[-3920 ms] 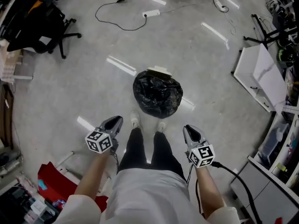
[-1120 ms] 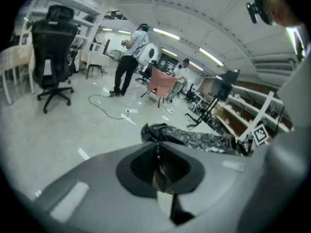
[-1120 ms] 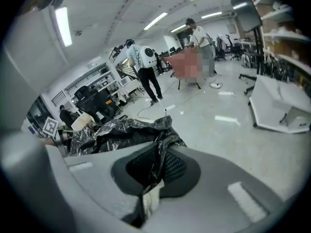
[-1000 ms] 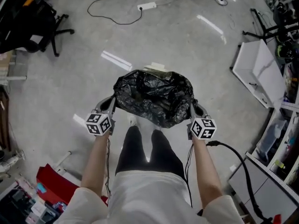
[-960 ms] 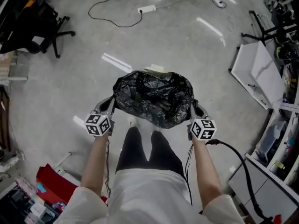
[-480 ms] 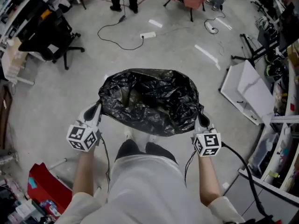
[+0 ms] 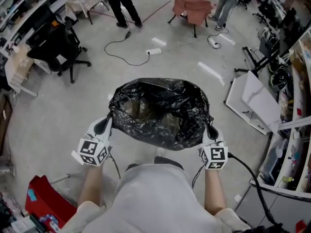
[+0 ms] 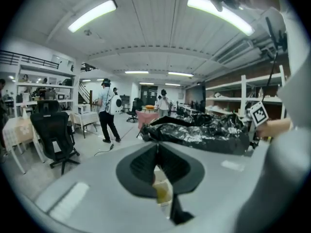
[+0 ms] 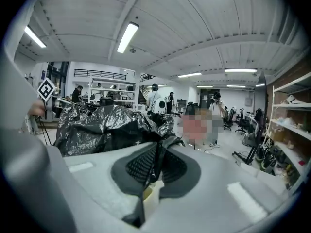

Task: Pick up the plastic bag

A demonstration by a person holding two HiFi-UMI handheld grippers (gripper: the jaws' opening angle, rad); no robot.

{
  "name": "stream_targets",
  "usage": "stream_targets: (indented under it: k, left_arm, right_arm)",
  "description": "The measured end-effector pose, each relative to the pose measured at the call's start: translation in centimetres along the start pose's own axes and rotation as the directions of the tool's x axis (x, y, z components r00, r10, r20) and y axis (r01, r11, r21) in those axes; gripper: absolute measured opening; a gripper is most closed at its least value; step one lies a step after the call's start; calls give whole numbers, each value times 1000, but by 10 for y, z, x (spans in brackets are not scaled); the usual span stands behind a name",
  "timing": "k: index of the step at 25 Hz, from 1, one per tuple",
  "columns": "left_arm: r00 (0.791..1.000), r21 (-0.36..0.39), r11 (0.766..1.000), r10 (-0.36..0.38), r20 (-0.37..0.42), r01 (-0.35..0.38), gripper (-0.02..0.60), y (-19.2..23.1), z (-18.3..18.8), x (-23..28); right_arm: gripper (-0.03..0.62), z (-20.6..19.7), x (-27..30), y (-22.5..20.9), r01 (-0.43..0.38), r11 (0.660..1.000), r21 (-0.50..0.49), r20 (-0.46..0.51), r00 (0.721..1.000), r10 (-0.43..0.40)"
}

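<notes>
Low at the left edge of the head view, a red object (image 7: 41, 198) sits on the grey floor (image 7: 53, 110). A black office chair (image 7: 58, 47) stands in the upper left.

Just right of these, the left tool (image 7: 109, 118) reaches up toward the middle of the frame, with its marker cube close to the person's forearm. The left gripper view shows its two jaws pressed together with a thin strip of black film caught between them. It is clamped on the left rim of the plastic bag (image 7: 160, 111).

The bag hangs clear of the floor at the centre of the frame, stretched between the two tools. Its mouth is pulled wide and faces up, and its skin is crumpled and glossy. Something dull brown shows inside, but I cannot tell what it is.

Beyond the bag, toward the top of the frame, a white power strip (image 7: 153, 51) lies on the floor with a dark cord looping off to its left. A pink chair (image 7: 192, 11) stands further up.

At the bag's right rim is the right tool (image 7: 209, 126). The right gripper view shows its jaws together on a fold of the black film, which runs down between the pads. A black cable (image 7: 248, 171) trails from this tool toward the lower right. A white panel (image 7: 252, 98) lies near the right edge, beside the shelving.
</notes>
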State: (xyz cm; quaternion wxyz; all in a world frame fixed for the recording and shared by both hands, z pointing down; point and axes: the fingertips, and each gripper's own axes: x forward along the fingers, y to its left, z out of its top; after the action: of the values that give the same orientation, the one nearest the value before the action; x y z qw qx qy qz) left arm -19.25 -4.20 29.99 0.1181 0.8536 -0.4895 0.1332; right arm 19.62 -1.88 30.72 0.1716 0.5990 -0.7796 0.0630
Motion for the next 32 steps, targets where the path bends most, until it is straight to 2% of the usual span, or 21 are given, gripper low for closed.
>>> stream_targets:
  k: [8, 15, 22, 27, 32]
  left_arm:
    - [999, 48, 998, -32, 12, 31, 5, 18, -13, -55]
    - [996, 77, 993, -92, 7, 91, 5, 28, -24, -85]
    - [992, 87, 988, -124, -39, 127, 5, 18, -48, -106]
    - [992, 76, 989, -122, -42, 125, 5, 5, -44, -112]
    - [995, 59, 993, -101, -18, 102, 5, -5, -33, -118]
  right_arm:
    - [2, 1, -36, 65, 47, 998, -40, 29, 999, -46]
    - [2, -1, -63, 110, 75, 997, -33, 25, 997, -74]
    - [2, -28, -95, 120, 89, 996, -23, -43, 995, -89]
    - [2, -32, -107, 119, 65, 995, 71, -34, 997, -63]
    - [2, -39, -119, 114, 34, 994, 107, -32, 999, -31]
